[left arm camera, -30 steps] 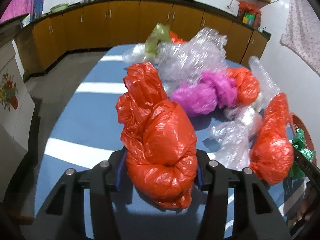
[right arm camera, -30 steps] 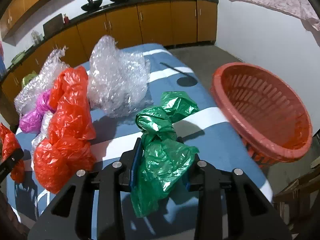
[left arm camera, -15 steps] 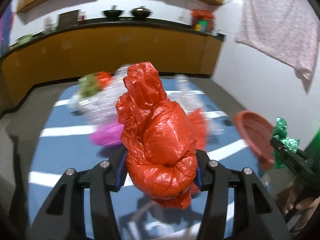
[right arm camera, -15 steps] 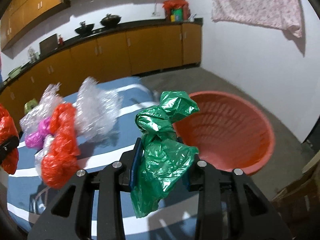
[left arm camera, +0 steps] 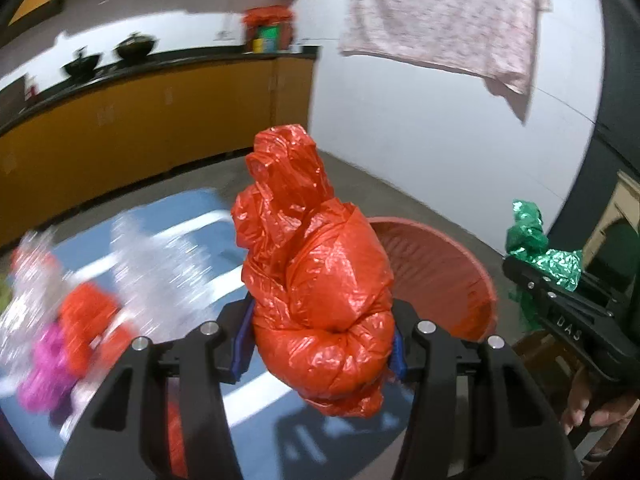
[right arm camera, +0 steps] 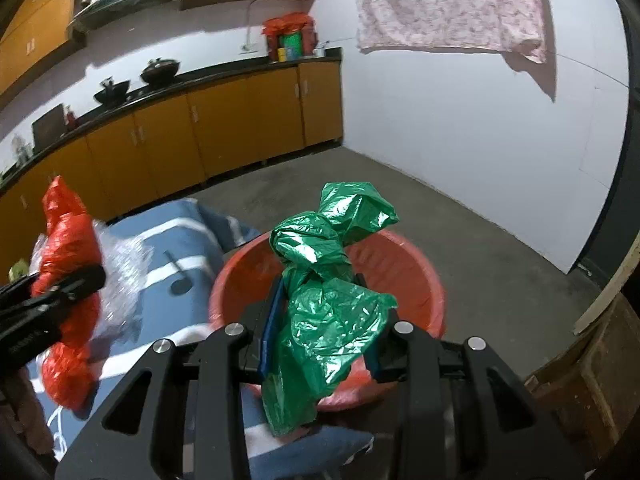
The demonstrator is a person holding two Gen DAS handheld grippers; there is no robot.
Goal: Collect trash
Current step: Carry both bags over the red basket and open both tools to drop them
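Note:
My left gripper (left arm camera: 320, 344) is shut on a crumpled red plastic bag (left arm camera: 316, 280) and holds it in the air, just left of the red basket (left arm camera: 452, 280). My right gripper (right arm camera: 320, 336) is shut on a crumpled green plastic bag (right arm camera: 328, 304) and holds it over the near rim of the red basket (right arm camera: 408, 272). The green bag also shows at the right of the left wrist view (left arm camera: 540, 248). The red bag shows at the left of the right wrist view (right arm camera: 68, 248).
More trash lies on the blue striped table (left arm camera: 188, 216): clear bubble wrap (left arm camera: 160, 264), a magenta bag (left arm camera: 44, 364) and red bags (left arm camera: 84, 312), all blurred. Yellow kitchen cabinets (right arm camera: 224, 132) line the far wall. A cloth (right arm camera: 448, 4) hangs on the right wall.
Both grippers have swung right with their bags, away from the trash pile and toward the red basket. The green bag now hangs over the basket's rim.

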